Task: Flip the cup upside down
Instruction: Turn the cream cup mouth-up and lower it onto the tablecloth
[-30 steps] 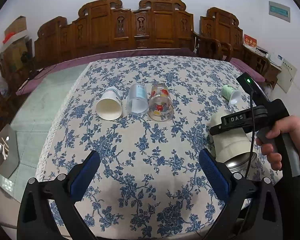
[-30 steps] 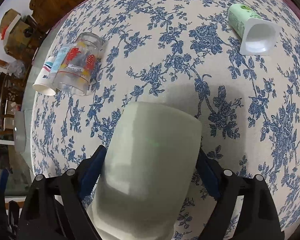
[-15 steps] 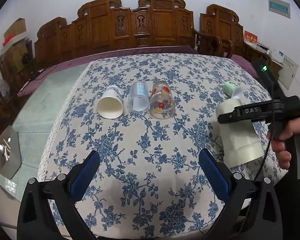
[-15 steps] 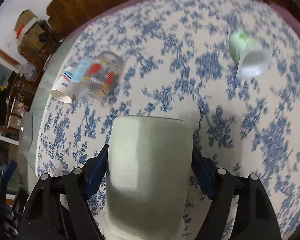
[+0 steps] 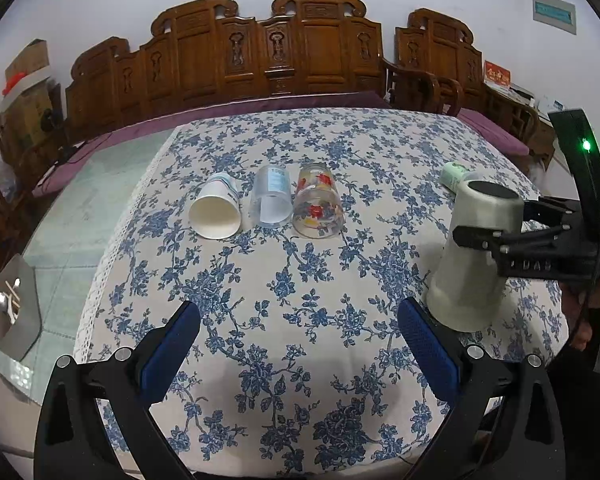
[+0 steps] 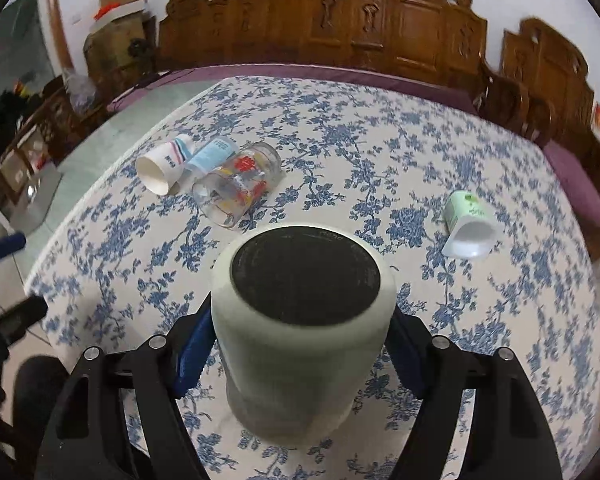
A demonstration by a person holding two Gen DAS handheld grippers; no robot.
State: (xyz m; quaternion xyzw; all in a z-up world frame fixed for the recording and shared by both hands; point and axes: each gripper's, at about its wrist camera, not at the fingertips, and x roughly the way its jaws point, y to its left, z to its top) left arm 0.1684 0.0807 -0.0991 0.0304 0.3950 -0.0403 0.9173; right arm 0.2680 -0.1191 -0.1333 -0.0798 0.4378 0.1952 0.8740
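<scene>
A: Why is the cup [image 6: 300, 336] base-up at the near right of the tabletop [image 5: 300, 280]?
B: Likely so its mouth can settle on the cloth; it looks slightly tilted.
A: And the right hand-held gripper [image 6: 300, 344]?
B: Its pads pinch the cup's sides. The left hand-held gripper [image 5: 300, 348] is spread wide, holding nothing.

On the surface [image 5: 284, 320], three cups lie on their sides in a row: paper cup [image 5: 216, 212] left, plastic cup [image 5: 271, 202] middle, glass [image 5: 317, 207] right. Nearer and rightward, the mug [image 5: 474, 260] stands inverted, apparently touching down, between the right gripper [image 6: 300, 340] jaws. Behind it lies a small carton [image 6: 469, 224].
</scene>
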